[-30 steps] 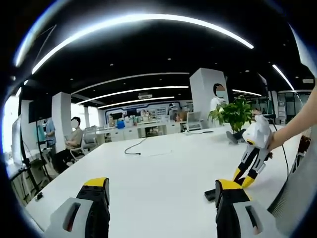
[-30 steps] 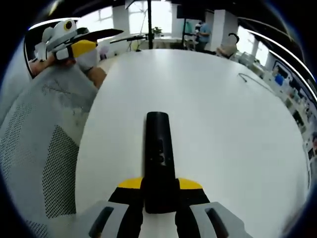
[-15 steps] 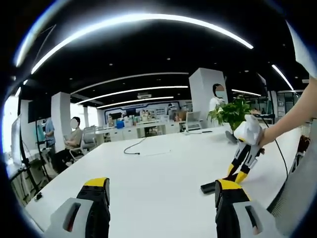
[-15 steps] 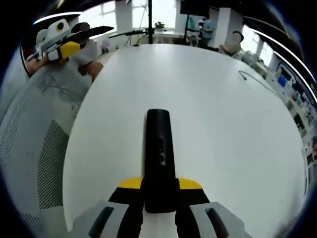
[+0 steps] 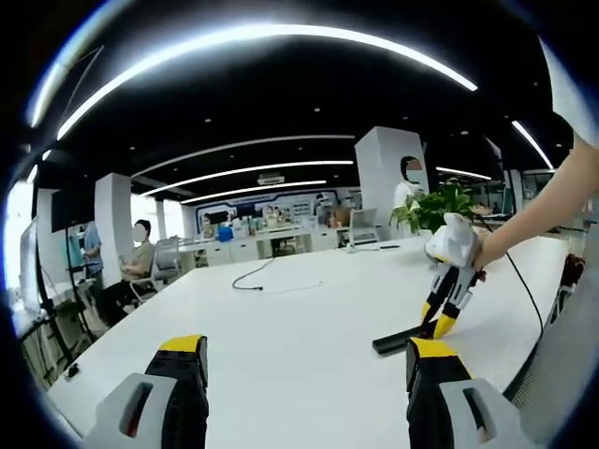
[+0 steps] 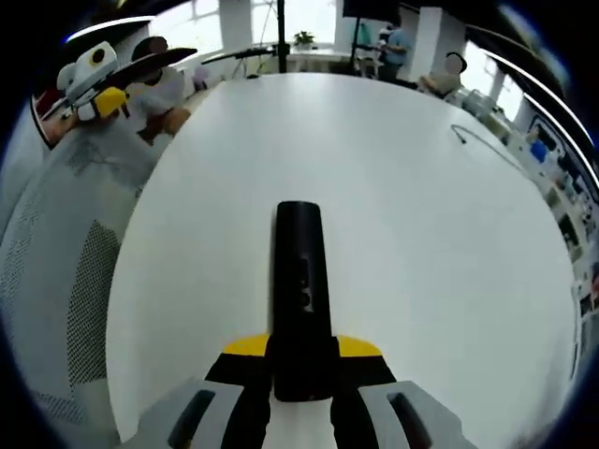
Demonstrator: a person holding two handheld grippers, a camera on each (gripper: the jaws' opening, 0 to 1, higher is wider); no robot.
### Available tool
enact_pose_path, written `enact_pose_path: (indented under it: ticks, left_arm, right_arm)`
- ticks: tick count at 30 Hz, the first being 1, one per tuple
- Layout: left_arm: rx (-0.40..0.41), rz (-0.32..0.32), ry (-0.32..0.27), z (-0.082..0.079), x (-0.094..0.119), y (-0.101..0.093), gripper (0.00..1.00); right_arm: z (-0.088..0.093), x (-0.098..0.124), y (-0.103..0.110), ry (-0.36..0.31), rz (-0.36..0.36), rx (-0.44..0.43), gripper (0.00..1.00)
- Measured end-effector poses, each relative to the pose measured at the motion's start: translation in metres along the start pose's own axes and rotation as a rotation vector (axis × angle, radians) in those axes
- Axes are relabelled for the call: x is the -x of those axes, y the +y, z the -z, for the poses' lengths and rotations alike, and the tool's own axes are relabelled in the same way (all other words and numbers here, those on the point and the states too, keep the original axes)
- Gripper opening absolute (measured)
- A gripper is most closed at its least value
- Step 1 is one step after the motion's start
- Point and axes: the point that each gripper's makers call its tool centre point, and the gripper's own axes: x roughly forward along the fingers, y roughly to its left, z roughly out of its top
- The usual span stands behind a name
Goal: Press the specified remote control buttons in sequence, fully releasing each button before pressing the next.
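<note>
Two jaws of my right gripper [image 6: 301,367] clamp the near end of the black remote control [image 6: 300,281], holding it lengthwise above the white table [image 6: 440,243]. In the left gripper view, that remote [image 5: 404,335] hangs tilted over the table [image 5: 281,327]. My left gripper [image 5: 304,374] is released, jaws wide apart, holding nothing.

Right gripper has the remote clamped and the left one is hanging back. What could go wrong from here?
1. The right gripper holds the black remote only at its near end, so a press farther along could tilt it in the jaws.
2. The left gripper is open and points across the white table, away from the remote; bringing it in could knock the remote.
</note>
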Motion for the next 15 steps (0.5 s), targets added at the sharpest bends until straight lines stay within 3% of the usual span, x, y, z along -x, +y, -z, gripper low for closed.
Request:
enact_pose_path:
  ticks: [15]
  left_arm:
    - [0.000, 0.001, -0.001, 0.000, -0.001, 0.001, 0.89]
  right_arm:
    - [-0.001, -0.002, -0.032, 0.076, -0.007, 0.010, 0.21]
